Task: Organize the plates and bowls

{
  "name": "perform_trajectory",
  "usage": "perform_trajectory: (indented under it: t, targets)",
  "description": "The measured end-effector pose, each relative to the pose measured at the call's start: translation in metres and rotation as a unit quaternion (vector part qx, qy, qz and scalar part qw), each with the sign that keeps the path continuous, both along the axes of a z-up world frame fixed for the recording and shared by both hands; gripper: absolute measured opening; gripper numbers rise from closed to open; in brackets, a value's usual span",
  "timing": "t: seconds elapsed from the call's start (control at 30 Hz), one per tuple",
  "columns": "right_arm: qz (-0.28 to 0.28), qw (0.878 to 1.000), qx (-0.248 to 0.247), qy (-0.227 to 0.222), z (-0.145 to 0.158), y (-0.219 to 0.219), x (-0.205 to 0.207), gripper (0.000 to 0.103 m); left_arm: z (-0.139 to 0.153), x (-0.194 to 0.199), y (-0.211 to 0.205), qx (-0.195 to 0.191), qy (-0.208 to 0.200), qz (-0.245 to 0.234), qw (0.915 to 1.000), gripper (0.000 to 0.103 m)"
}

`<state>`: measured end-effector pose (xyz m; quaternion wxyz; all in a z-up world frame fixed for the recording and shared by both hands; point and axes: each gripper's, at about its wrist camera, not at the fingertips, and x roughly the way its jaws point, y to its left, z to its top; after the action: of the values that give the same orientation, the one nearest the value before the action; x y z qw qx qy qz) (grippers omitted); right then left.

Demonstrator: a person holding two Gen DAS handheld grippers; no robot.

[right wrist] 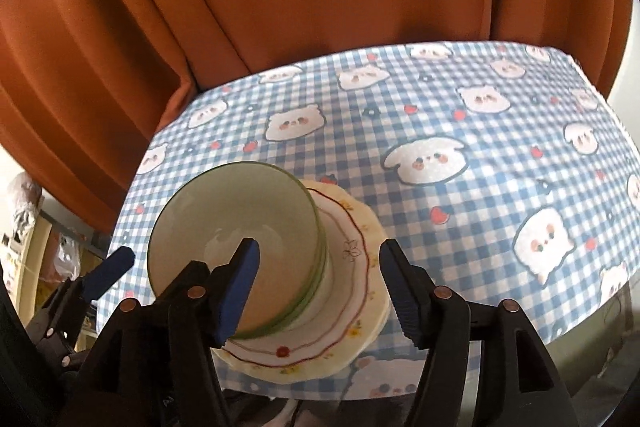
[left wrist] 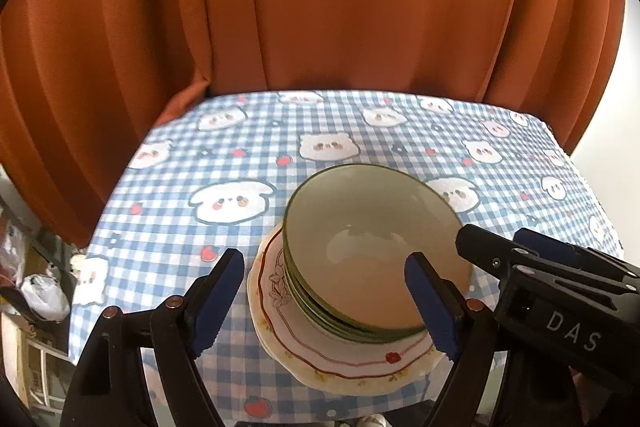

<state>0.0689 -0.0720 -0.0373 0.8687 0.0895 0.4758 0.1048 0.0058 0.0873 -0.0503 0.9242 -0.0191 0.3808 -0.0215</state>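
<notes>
Stack of green-rimmed glazed ceramic bowls (left wrist: pixel 372 259) sits nested on the scalloped floral-edged white plates (left wrist: pixel 344 359), near the front edge of the blue gingham bear-print tablecloth (left wrist: pixel 280 131). Your left gripper (left wrist: pixel 324 301) and right gripper (right wrist: pixel 316 289) are both released — nothing grasped. Stacking looks done — you back straight off, don't clip the rims.

You are looking at a glossy glazed bowl (left wrist: pixel 372 259), pale green and smooth, with light glinting in its well. It tops a stack of like bowls on shiny ceramic plates (left wrist: pixel 344 359) with painted red lines and small flowers. The bench wears a matt printed cloth (left wrist: pixel 224 155) in blue check, slightly creased. Behind hangs a heavy matt orange curtain (left wrist: pixel 340 7) in soft folds. Your left gripper (left wrist: pixel 324 303) is matt black plastic with ribbed blue pads (left wrist: pixel 216 303) and small coppery metal pins.
</notes>
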Motion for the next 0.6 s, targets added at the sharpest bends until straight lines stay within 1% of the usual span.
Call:
perform_trajectory:
  t: [0.1, 0.13, 0.17, 0.27, 0.37, 0.6]
  targets:
    - [0.004, 1.0, 0.004, -0.022, 0.006, -0.014, -0.014, 0.067, 0.005, -0.015, -0.01, 0.007, -0.022, 0.006, 0.9997, 0.084]
    - [0.004, 1.0, 0.004, -0.029, 0.007, -0.017, -0.018, 0.068, 0.006, -0.02, -0.014, 0.009, -0.03, 0.01, 0.9995, 0.087]
    - [0.005, 0.999, 0.003, -0.037, 0.009, -0.022, -0.022, 0.068, 0.006, -0.026, -0.016, 0.01, -0.036, 0.015, 0.9992, 0.089]
    - [0.01, 0.998, -0.005, -0.06, 0.012, -0.036, -0.037, 0.071, 0.003, -0.042, -0.026, 0.008, -0.053, 0.025, 0.9982, 0.089]
    - [0.01, 0.996, -0.022, -0.086, 0.013, -0.051, -0.054, 0.072, -0.004, -0.056, -0.033, 0.005, -0.063, 0.037, 0.9973, 0.089]
    - [0.003, 0.992, -0.039, -0.118, 0.004, -0.084, -0.086, 0.072, -0.009, -0.085, -0.037, -0.011, -0.073, 0.065, 0.9951, 0.09]
